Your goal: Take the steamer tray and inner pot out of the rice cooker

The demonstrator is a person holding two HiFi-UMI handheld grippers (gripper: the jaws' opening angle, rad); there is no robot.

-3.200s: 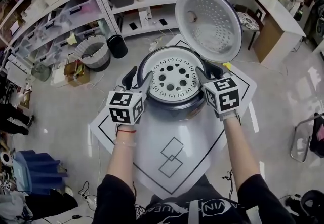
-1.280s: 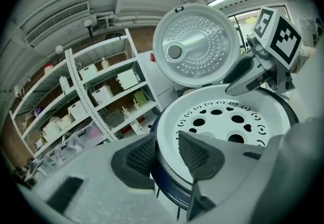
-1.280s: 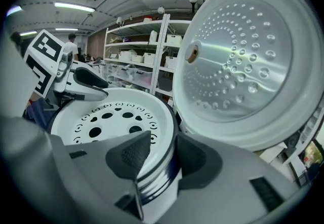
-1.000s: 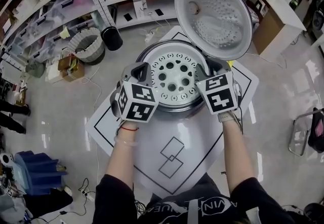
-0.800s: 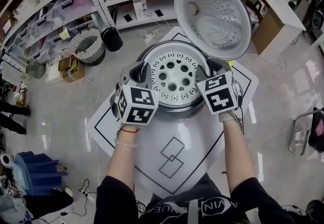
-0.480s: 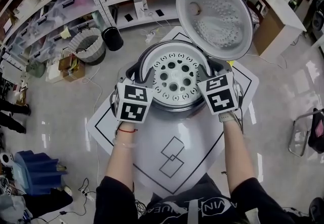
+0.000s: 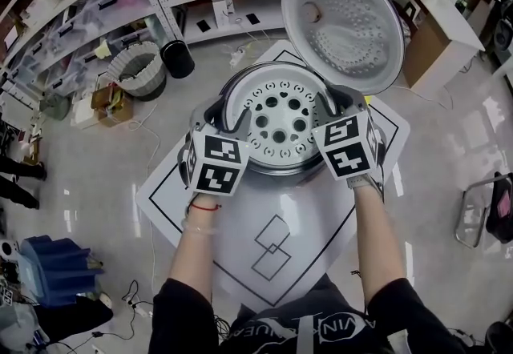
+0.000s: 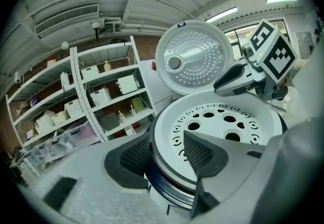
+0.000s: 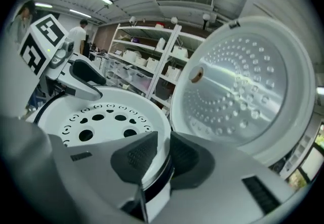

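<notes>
Left gripper point(image 8: 167, 149) sits astride the left rim of the round white perforated steamer tray point(image 7: 284, 120). Its fingers have just been opening and are spread, one inside the rim and one outside, neither pressing. Right gripper point(image 9: 162, 149) is on the opposite rim, fingers just closing, pinching that edge. The tray rests in the top of the round grey rice cooker point(image 7: 276, 172). The dimpled metal-lined lid point(image 7: 345, 24) stands open at the far right, just beyond the right gripper. White worktop point(image 7: 321, 216) stretches in front toward the person.
</notes>
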